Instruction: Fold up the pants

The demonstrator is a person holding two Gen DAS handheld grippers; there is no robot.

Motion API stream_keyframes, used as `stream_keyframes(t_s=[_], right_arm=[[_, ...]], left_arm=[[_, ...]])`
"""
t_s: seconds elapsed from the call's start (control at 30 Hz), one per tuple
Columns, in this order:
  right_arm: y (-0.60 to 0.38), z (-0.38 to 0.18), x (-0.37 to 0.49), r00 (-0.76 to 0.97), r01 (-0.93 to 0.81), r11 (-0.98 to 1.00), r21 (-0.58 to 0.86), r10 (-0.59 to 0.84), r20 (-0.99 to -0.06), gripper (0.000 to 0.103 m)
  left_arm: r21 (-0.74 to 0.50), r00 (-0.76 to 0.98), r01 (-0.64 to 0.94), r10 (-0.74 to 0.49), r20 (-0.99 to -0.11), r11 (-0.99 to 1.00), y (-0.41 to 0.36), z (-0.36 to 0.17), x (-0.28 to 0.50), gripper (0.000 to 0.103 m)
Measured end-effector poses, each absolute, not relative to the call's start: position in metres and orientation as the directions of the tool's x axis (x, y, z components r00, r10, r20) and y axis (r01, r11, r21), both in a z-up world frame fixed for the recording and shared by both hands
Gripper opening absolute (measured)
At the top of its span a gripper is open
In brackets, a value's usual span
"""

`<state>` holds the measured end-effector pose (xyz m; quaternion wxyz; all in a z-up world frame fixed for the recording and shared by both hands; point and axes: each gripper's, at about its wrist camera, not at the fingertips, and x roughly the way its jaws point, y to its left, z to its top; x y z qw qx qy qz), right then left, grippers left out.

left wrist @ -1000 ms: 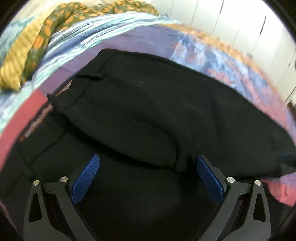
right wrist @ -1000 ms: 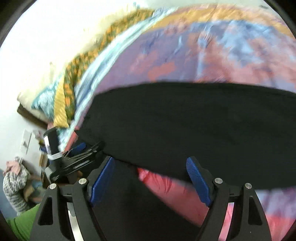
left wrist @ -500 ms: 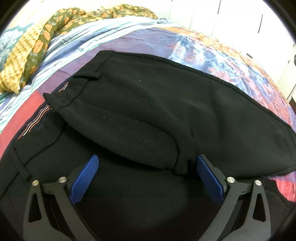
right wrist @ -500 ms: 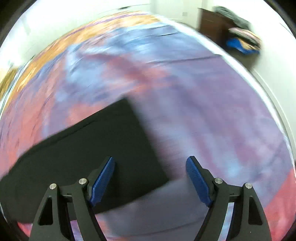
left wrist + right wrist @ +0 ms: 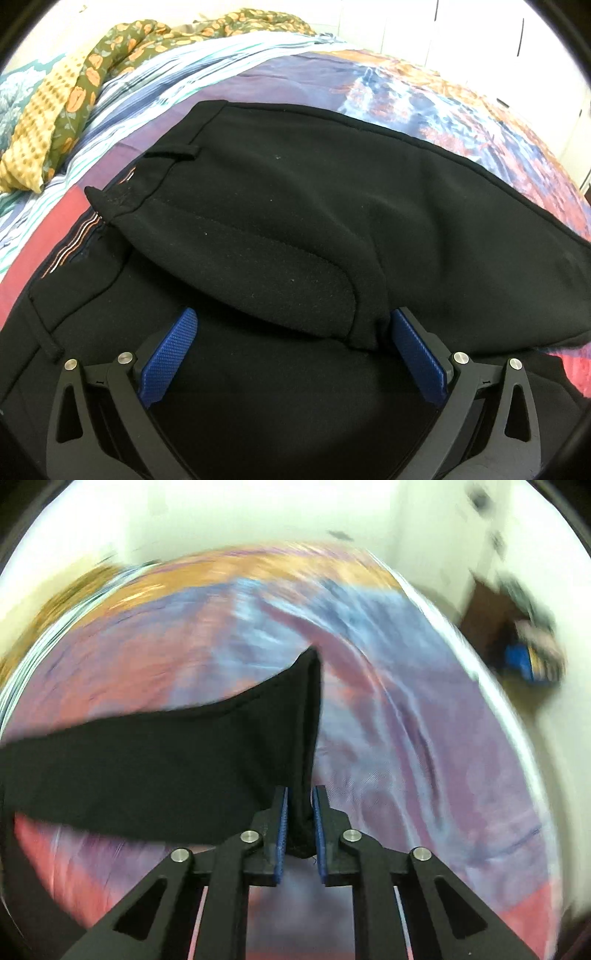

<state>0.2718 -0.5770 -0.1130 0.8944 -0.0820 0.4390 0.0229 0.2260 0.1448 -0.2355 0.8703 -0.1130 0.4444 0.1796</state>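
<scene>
A: Black cloth sits pinched between the blue pads of the right gripper (image 5: 299,823); its jaws are clenched on a bunched corner at the hem end of the pants (image 5: 155,753), and the leg runs off to the left, lifted clear of the bed (image 5: 424,738).

B: Why grip that corner?

A: My guess is that holding the leg by its end lets the person carry it back toward the waist for a fold. That is a judgement, not something shown.

B: And the left gripper (image 5: 291,350)?

A: Its jaws stand wide apart, released, with nothing between them. They hover low over the waist part of the pants (image 5: 295,229), where one layer lies doubled over another. The right-hand pad is just beside the folded edge; whether it touches, I cannot tell.

B: What does each view add?

A: The left wrist view is sharp: it shows the waistband with a belt loop (image 5: 181,153), and a rumpled orange-flowered cloth (image 5: 85,92) at the far left of the bed. The right wrist view is blurred, but only it shows the held hem and, far right, a dark piece of furniture (image 5: 491,627) off the bed.
</scene>
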Motion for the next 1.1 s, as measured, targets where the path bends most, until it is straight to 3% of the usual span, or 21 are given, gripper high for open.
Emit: stream_keyframes(t_s=[0.1,0.23,0.3,0.47,0.57,0.8,1.0,1.1], right_arm=[[-0.558,-0.096,0.182,0.643,-0.171,0.972,-0.161,-0.014,-0.766,0.012],[-0.574,-0.126,0.102,0.561,-0.053,0.989,-0.139,-0.086,-0.823,0.013],[-0.581,-0.143,0.081,0.493,0.014,0.986,-0.165,-0.150,-0.857,0.036],[-0.572,-0.125,0.052,0.546,0.103,0.981,-0.163,-0.193,-0.815,0.072],[-0.545,-0.105,0.034,0.611,0.126,0.986,-0.108,-0.163,-0.774,0.082],[-0.455,-0.120,0.033,0.651,0.013,0.989,0.150,0.106,-0.752,0.083],[-0.398,-0.149,0.036,0.607,-0.064,0.960,0.274,0.256,-0.752,0.083],[-0.386,-0.160,0.034,0.595,-0.082,0.956,0.283,0.274,-0.756,0.083]], left_arm=[[-0.031,0.535,-0.412,0.214,-0.817,0.911,0.145,-0.235,0.227,0.103],[-0.014,0.510,-0.413,0.218,-0.832,0.911,0.144,-0.232,0.230,0.103],[-0.005,0.477,-0.415,0.213,-0.852,0.910,0.145,-0.226,0.230,0.103],[-0.059,0.449,-0.362,0.119,-0.886,0.930,0.125,-0.203,0.196,0.102],[-0.085,0.473,-0.293,0.068,-0.878,0.952,0.098,-0.194,0.158,0.102],[-0.168,0.503,-0.137,-0.077,-0.861,0.976,0.033,-0.182,0.081,0.102],[-0.017,0.543,-0.050,0.013,-0.840,0.999,0.012,-0.170,0.076,0.102],[-0.047,0.550,-0.085,0.007,-0.835,0.995,0.018,-0.167,0.081,0.102]])
